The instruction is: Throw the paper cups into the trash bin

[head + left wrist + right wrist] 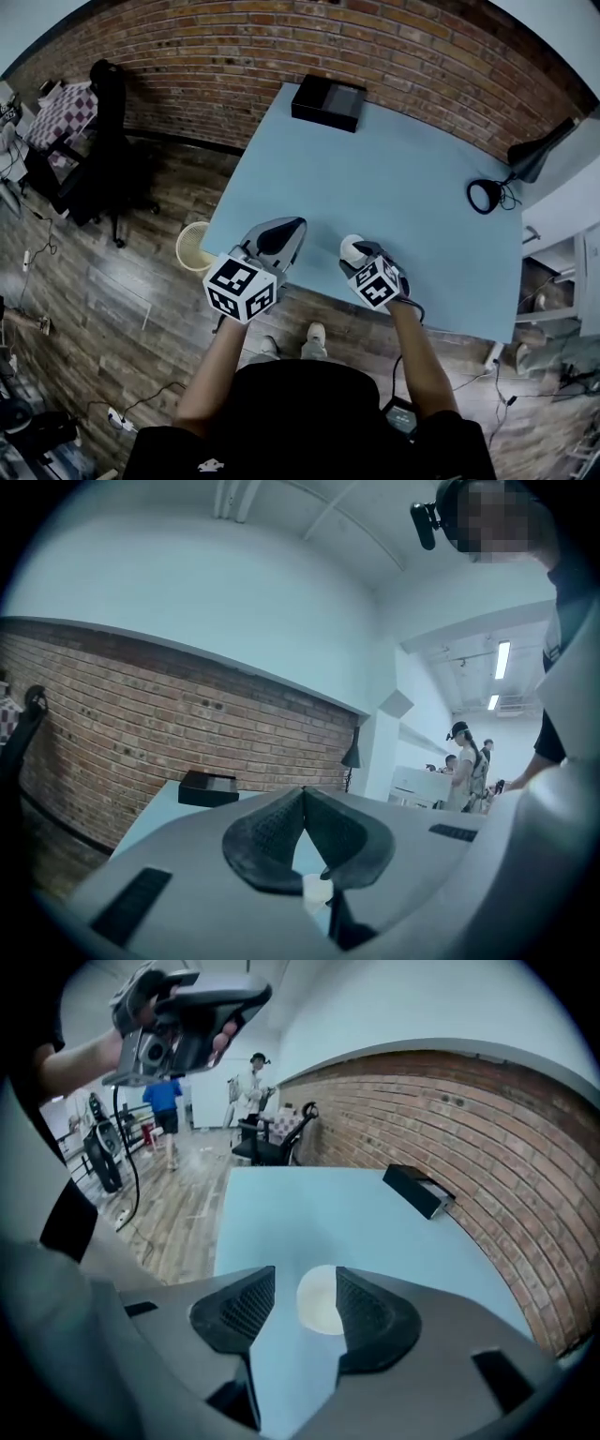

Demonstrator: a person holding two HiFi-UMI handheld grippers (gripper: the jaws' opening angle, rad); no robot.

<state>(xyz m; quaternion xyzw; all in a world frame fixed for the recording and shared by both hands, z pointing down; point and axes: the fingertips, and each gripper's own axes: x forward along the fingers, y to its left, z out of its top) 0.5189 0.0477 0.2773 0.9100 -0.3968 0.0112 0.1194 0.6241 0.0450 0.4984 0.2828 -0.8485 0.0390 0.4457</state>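
Note:
A white paper cup (351, 247) stands near the front edge of the light blue table (394, 178). My right gripper (366, 258) is right at it, jaws open. In the right gripper view the cup (319, 1299) shows between the spread fingers, close to the right-hand pad (361, 1309), with no pad pressing on it. My left gripper (281, 232) hovers over the table's front left corner, shut and empty, its tips touching (304, 794). The round pale trash bin (192, 246) stands on the floor just left of the table.
A black box (327, 101) lies at the table's far edge, by the brick wall. A black desk lamp (487, 194) with its cable sits at the right side. An office chair (103, 141) stands on the wood floor at far left. People stand in the room behind.

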